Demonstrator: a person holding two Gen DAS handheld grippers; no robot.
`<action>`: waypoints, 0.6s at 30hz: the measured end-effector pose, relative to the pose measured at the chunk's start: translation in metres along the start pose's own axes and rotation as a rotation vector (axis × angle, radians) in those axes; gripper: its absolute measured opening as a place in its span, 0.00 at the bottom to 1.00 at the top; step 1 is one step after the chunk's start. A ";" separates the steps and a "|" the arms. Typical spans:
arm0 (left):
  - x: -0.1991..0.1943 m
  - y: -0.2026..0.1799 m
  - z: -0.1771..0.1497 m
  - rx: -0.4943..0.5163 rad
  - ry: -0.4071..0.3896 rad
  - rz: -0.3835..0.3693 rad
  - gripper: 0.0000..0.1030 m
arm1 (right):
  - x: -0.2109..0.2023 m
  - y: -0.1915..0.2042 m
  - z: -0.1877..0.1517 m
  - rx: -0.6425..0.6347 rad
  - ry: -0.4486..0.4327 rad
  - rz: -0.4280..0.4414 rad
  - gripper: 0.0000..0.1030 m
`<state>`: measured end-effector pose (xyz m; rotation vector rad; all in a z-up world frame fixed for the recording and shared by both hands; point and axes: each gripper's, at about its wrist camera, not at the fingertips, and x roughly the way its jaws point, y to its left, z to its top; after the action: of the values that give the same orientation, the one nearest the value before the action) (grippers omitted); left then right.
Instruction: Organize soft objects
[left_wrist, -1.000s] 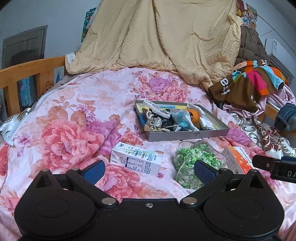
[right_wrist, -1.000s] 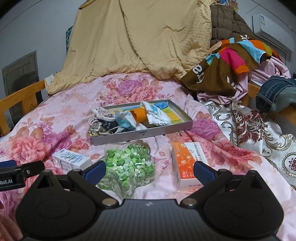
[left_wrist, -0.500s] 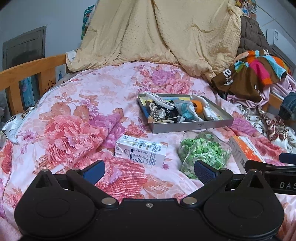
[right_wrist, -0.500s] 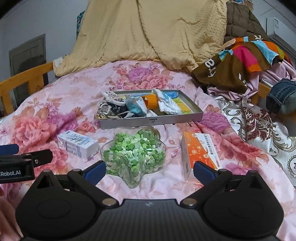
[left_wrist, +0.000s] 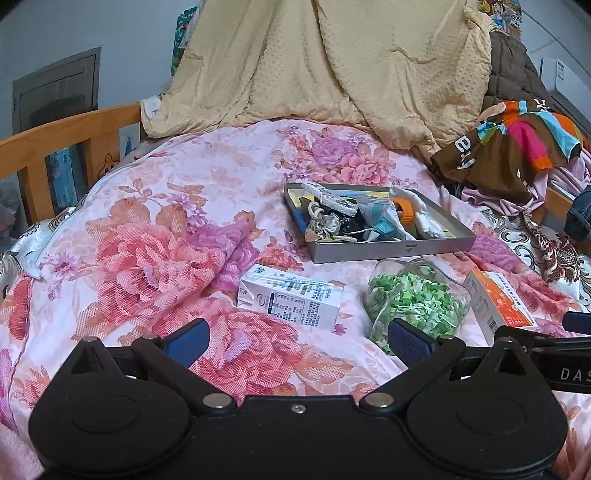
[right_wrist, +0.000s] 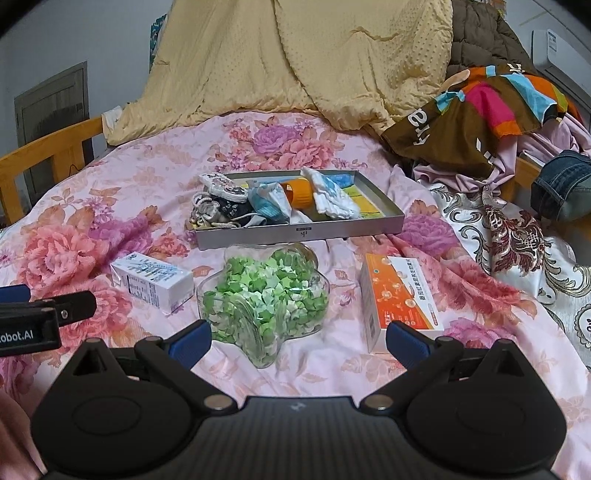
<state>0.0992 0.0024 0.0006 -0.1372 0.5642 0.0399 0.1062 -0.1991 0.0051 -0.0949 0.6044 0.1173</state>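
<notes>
Both hand-held grippers hover low over the bed's near edge, left hand-held gripper (left_wrist: 297, 338) and right hand-held gripper (right_wrist: 299, 339) each with fingers spread wide, holding nothing. Grey tray (right_wrist: 306, 232) sits mid-bed on the floral quilt (left_wrist: 155, 236), piled with soft items (right_wrist: 273, 205) (cloths, pouches, an orange piece). Just nearer: milk carton (left_wrist: 290, 301), star-shaped jar (right_wrist: 264, 301) of green paper stars, orange box (right_wrist: 400, 299).

The bed (right_wrist: 155, 173) has a pink flower cover. In the middle lies a gray tray (right_wrist: 369, 223). Below it sit a white carton (right_wrist: 155, 282), a star jar (right_wrist: 266, 299), and an orange box (right_wrist: 402, 299).
</notes>
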 end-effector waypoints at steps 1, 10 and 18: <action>0.000 0.000 0.000 -0.001 0.001 0.000 0.99 | 0.000 0.000 0.000 0.000 0.001 0.000 1.00; 0.000 0.004 -0.001 -0.034 0.014 0.007 0.99 | 0.001 0.000 0.000 -0.001 0.010 -0.002 1.00; 0.000 0.006 -0.001 -0.061 0.036 0.028 0.99 | 0.001 0.000 0.000 0.000 0.011 -0.002 1.00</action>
<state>0.0984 0.0083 -0.0012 -0.1900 0.6015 0.0818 0.1066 -0.1995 0.0044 -0.0956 0.6156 0.1152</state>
